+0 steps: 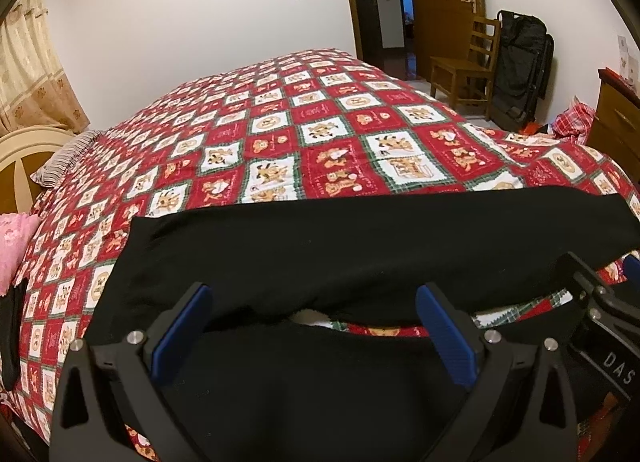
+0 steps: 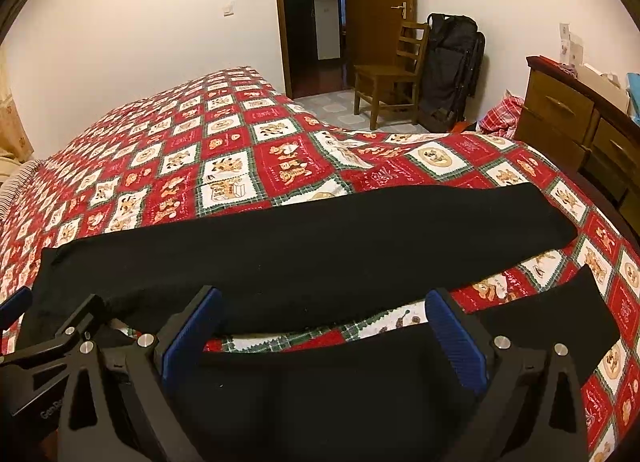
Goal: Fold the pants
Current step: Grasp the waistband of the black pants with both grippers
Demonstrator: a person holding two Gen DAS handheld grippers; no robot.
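Bedspread (image 1: 280, 133) bears black pants (image 1: 320, 229); left tongs (image 1: 312, 314) and right tongs (image 2: 324, 314) gape wide (gripping nothing).

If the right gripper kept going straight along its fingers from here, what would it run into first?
Most likely the black pants. The right gripper, jaws open, sits over the near leg and points across a strip of red bedspread at the far leg. Depth is unclear, so it may pass just above the fabric.

Patterned quilt (image 1: 320, 133), wooden chair (image 2: 390, 75)
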